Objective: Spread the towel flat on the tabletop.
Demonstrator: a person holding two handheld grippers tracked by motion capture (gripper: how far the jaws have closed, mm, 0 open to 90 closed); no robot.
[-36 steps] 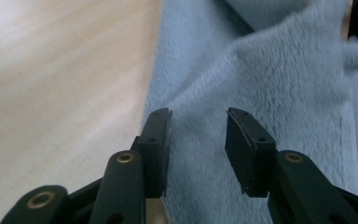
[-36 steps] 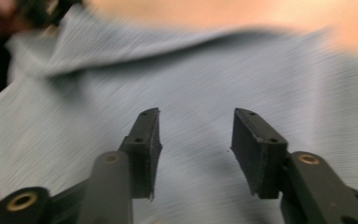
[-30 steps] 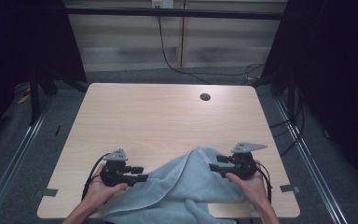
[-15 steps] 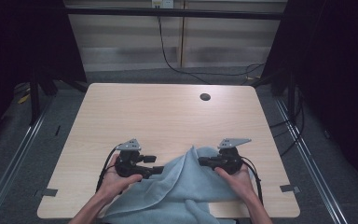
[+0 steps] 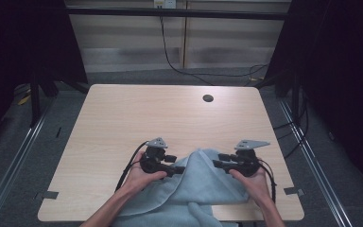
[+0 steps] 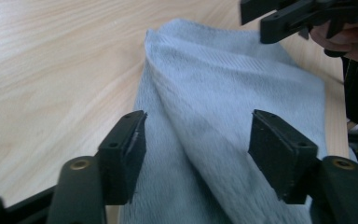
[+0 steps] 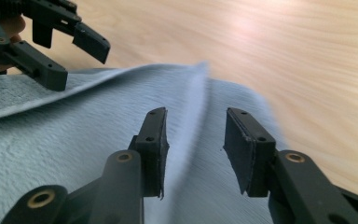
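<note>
A light blue towel (image 5: 196, 189) lies bunched at the table's near edge, with a raised ridge running toward its far tip. My left gripper (image 5: 177, 169) hovers at the towel's left side, jaws open, pointing right. In the left gripper view the open gripper (image 6: 198, 144) straddles a fold of the towel (image 6: 214, 93) without clamping it. My right gripper (image 5: 217, 163) points left at the towel's right side. Seen from the right gripper view, its jaws (image 7: 195, 144) stand open around the towel's ridge (image 7: 193, 98), apart from the cloth.
The wooden table (image 5: 170, 118) stretches bare beyond the towel, with a round cable hole (image 5: 208, 98) near its far edge. Part of the towel hangs over the near edge. Dark frames and cables flank the table on both sides.
Both grippers have moved inward and slightly away from me, toward the towel's central ridge. The towel's peak is now narrower between them.
</note>
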